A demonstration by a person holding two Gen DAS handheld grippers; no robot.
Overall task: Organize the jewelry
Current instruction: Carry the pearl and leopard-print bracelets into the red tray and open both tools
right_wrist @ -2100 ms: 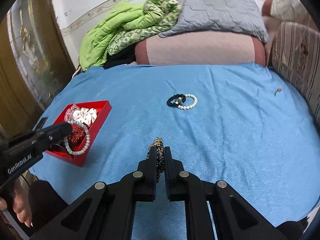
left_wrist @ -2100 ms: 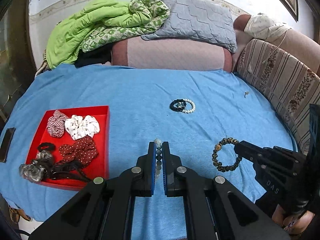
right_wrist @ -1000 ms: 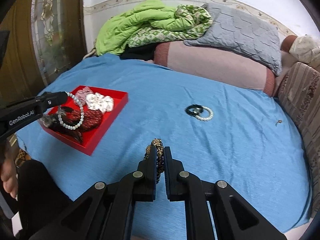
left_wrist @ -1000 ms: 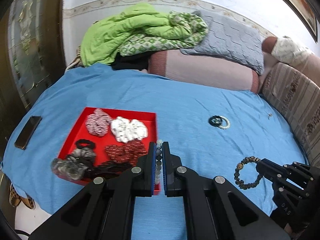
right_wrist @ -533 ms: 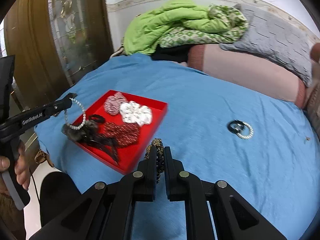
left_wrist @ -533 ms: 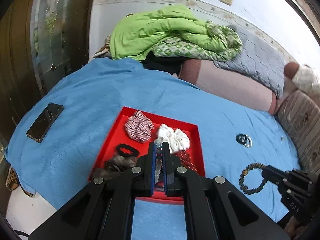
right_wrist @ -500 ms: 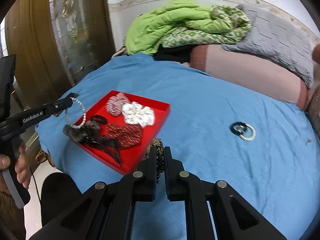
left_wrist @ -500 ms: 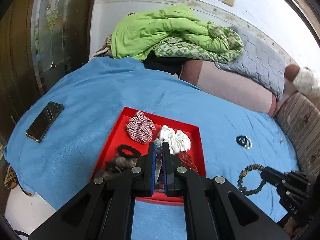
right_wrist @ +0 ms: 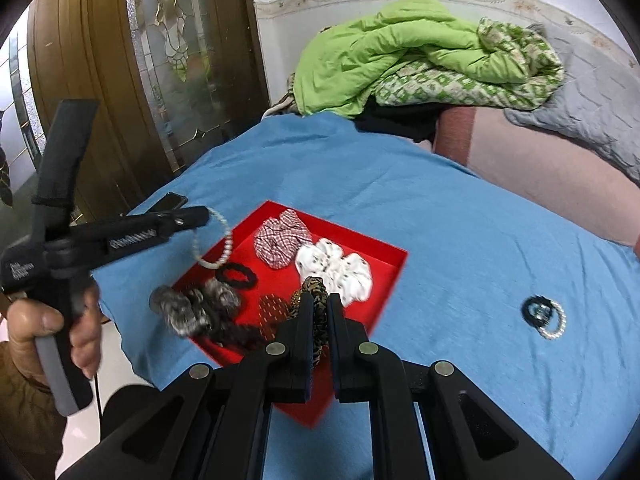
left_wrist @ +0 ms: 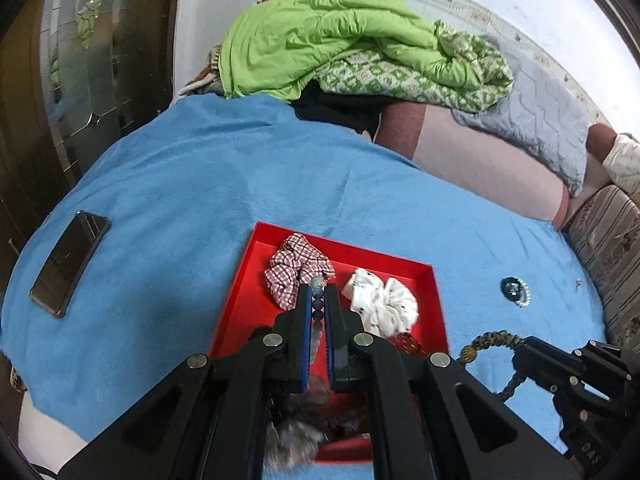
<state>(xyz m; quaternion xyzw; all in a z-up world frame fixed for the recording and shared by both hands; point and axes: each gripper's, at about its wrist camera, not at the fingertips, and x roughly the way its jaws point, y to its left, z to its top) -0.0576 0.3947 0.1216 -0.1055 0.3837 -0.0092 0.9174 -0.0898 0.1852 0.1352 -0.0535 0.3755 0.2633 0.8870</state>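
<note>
Pearl bracelet: light, limp loop pinched in left gripper. Dark beaded bracelet: seemingly elastic, clamped in right gripper; hold by strand.

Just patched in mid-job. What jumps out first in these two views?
The red tray of scrunchies on the blue blanket grabs the eye. Over it, the left hand-held gripper dangles a pearl bracelet, and the right hand-held gripper pinches a brown beaded bracelet. Two more bracelets lie right of the tray.
</note>
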